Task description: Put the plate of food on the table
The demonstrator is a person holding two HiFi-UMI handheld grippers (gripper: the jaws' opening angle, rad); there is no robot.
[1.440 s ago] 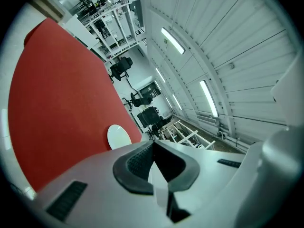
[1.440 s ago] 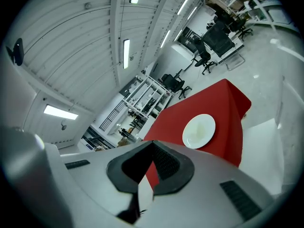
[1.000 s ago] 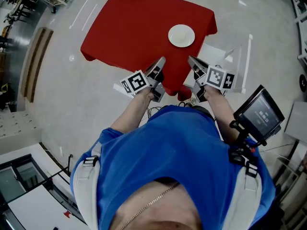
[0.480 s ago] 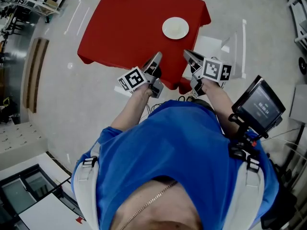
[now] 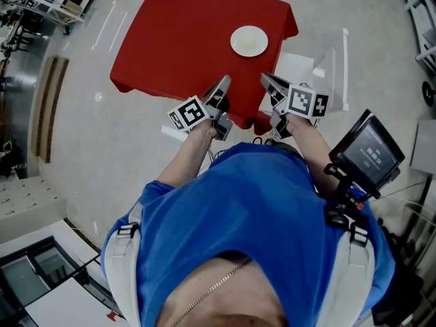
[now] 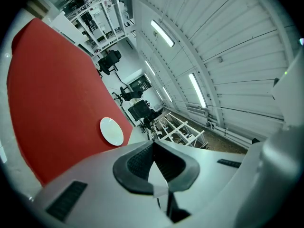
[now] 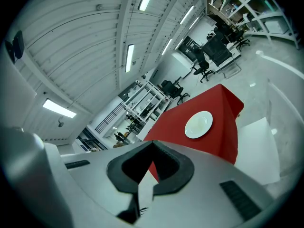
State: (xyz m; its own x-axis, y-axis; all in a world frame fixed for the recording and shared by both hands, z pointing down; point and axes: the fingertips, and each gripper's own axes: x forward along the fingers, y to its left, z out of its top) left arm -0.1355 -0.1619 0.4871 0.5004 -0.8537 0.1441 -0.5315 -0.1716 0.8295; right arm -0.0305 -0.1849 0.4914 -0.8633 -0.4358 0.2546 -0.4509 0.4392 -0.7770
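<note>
The plate [image 5: 248, 41] rests on the table [image 5: 170, 46], toward its far right corner. The left gripper [image 5: 223, 84] and right gripper [image 5: 268, 80] hang over the table's near edge, both with jaws together and empty. Placement looks complete: make 0 further contact and withdraw straight back from the table.

From here I see the bench [image 5: 136, 73] draped to its edges in a red cloth [image 5: 177, 26], standing on a pale, glossy floor [image 5: 88, 148]. A round white plate [image 5: 248, 41] lies flat on the cloth, near the bench's right edge.
</note>
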